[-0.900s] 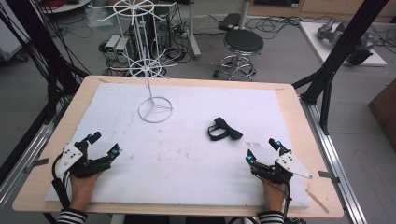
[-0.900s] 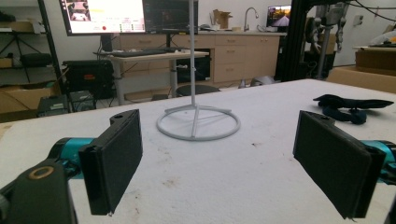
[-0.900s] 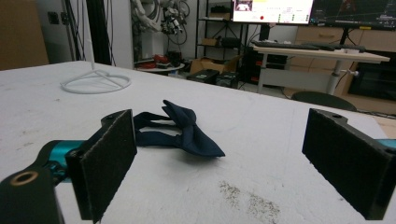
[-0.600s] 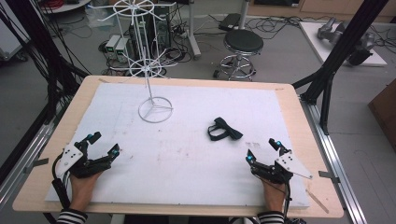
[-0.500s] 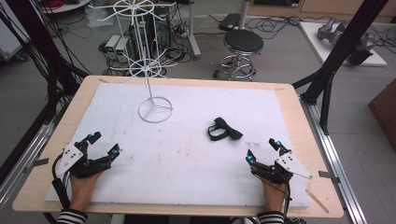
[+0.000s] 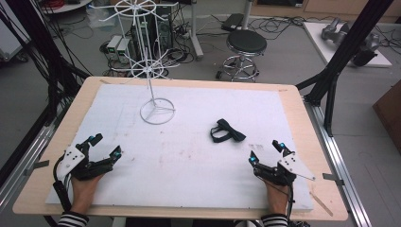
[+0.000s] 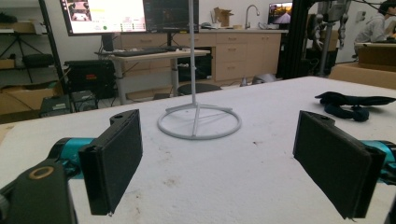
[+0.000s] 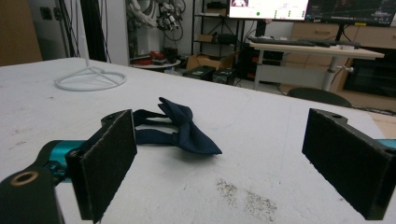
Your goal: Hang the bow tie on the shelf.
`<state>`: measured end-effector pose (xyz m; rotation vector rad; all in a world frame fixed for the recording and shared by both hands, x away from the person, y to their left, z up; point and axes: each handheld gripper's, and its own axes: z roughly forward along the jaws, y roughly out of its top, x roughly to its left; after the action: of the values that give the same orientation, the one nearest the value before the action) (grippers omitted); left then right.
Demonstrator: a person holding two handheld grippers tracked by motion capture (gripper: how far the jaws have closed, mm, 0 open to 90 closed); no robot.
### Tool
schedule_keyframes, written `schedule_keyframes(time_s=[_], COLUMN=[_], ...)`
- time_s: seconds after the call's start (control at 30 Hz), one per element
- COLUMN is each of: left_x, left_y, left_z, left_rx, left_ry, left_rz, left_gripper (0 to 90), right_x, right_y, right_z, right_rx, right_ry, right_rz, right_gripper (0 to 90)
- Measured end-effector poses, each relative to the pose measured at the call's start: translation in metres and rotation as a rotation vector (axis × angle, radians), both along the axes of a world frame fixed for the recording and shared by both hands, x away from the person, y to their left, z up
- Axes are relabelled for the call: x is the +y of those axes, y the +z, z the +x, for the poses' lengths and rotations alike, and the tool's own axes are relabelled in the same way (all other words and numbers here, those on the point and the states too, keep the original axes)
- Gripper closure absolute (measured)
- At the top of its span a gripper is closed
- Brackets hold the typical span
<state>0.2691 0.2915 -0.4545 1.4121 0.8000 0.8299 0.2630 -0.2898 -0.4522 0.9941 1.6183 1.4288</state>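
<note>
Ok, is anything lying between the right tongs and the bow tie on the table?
Nothing visible. The right tongs stand open on the white mat, and the bow tie lies just ahead with bare mat between. The wire stand sits well off to the side.

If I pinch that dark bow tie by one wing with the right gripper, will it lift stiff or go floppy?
Probably floppy: the bow tie looks like soft fabric, with its thin strap lying in a loose loop that would likely dangle. It seems light and flat, so a push may slide or bunch it rather than roll it. The right gripper is open, nothing held.
</note>
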Motion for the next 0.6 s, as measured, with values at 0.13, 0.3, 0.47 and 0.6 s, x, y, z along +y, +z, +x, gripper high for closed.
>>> schedule_keyframes(time_s=[0.13,0.3,0.47,0.6], left_x=[0.000,0.000,-0.001,-0.001], left_y=[0.000,0.000,0.000,0.000], left_z=[0.000,0.000,0.000,0.000], left_rx=[0.001,0.002,0.002,0.002], left_ry=[0.001,0.003,0.004,0.004], left_rz=[0.003,0.010,0.008,0.009], left_gripper=[16.2,16.2,16.2,16.2], right_x=[0.002,0.003,0.005,0.007], right_y=[0.000,0.001,0.003,0.010], right_z=[0.000,0.002,0.005,0.008], right_rx=[0.010,0.027,0.043,0.064], right_ry=[-0.002,0.001,0.002,0.013], right_rz=[-0.009,-0.030,-0.047,-0.079], right_gripper=[9.0,9.0,9.0,9.0])
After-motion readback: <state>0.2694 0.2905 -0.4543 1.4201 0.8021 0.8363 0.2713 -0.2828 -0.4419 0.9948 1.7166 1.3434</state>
